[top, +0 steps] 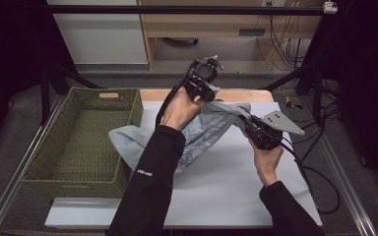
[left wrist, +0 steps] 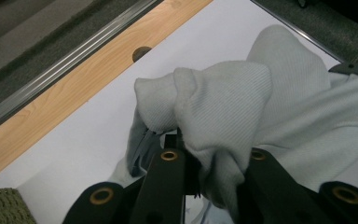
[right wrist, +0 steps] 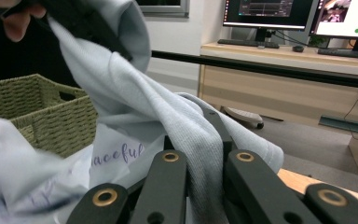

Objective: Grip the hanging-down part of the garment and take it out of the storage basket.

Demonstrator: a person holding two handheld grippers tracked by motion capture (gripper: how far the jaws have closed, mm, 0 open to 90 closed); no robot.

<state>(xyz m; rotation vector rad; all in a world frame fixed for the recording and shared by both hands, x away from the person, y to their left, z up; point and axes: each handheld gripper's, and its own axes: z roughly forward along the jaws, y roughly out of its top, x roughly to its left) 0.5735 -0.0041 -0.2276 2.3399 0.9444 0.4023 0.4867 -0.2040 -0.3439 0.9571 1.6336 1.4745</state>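
Above the white desk (top: 226, 187), a pale blue ribbed garment (top: 211, 129) is clamped by left gripper (top: 200, 91) and right gripper (top: 252, 129); the empty green woven basket (top: 128, 105) is probably its destination.

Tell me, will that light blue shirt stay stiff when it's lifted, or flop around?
Probably floppy: the light blue shirt sags between the left gripper and the right gripper, and its tail droops onto the table. It looks light, since thin pinches of bunched ribbed cloth hold it up. It seems unlikely to slip.

Ribbed matt cloth garment (top: 211, 129) is lying on smooth white bench (top: 226, 187); rough woven basket (top: 78, 142) is sitting left.
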